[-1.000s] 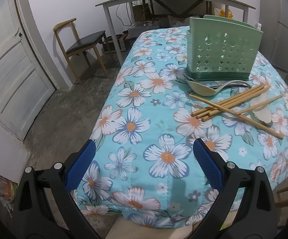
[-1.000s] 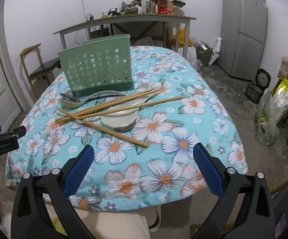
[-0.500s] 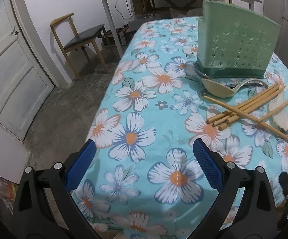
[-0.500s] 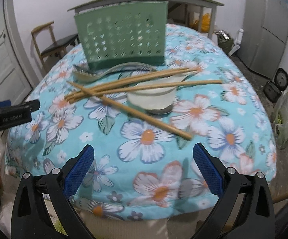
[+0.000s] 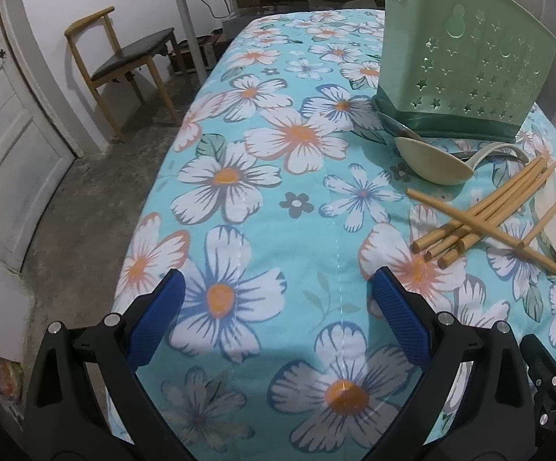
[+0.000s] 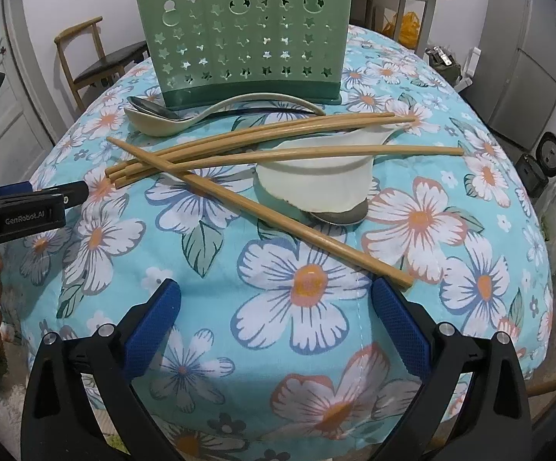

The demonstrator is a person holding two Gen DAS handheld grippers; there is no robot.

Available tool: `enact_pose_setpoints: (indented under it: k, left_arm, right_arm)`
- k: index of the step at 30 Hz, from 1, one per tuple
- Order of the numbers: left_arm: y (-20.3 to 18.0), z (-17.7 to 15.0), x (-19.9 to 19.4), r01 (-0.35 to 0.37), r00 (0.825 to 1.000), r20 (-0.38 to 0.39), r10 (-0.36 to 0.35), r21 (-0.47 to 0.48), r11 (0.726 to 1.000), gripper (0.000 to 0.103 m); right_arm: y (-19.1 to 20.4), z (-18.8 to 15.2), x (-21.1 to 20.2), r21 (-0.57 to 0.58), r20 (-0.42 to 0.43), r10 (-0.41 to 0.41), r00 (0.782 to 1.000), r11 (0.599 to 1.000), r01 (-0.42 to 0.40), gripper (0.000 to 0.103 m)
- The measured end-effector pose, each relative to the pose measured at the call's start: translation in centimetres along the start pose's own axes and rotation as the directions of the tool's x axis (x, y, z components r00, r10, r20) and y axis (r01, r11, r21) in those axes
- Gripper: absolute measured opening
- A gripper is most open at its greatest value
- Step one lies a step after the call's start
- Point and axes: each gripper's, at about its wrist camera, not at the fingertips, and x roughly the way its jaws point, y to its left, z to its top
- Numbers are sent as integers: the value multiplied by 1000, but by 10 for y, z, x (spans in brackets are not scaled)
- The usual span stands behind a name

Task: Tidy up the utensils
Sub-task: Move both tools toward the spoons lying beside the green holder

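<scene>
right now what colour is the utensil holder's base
Darker green than the pale green body of the utensil holder; right wrist view shows it best.

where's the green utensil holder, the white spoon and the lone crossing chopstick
green utensil holder (image 6: 243,38), right wrist view, middle of its perforated front wall
white spoon (image 6: 316,184), right wrist view, on its wide bowl
crossing chopstick (image 6: 278,217), right wrist view, mid-shaft where it lies on the cloth

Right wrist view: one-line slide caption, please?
Open right hand-held gripper faces crossed chopsticks, spoons and a green holder on floral cloth.
</scene>
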Motion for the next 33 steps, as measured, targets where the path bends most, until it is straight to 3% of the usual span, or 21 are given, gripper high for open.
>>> enact_pose_setpoints:
  k: [14, 20, 25, 33]
  left_arm:
    - [8, 8, 15, 100, 995, 6, -100, -6, 995, 95]
    - [9, 5, 14, 119, 992, 32, -119, 6, 993, 95]
    - [10, 4, 10, 119, 992, 30, -119, 5, 993, 95]
    - [10, 5, 10, 110, 994, 10, -110, 10, 994, 95]
  right_arm:
    - [-4, 5, 5, 21, -57, 11, 998, 1000, -10, 97]
    - [-4, -1, 2, 6, -5, 15, 1000, 1000, -15, 97]
    - [-6, 1, -3, 16, -22, 39, 999, 999, -38, 97]
    - [-14, 6, -29, 60, 54, 125, 991, 990, -128, 97]
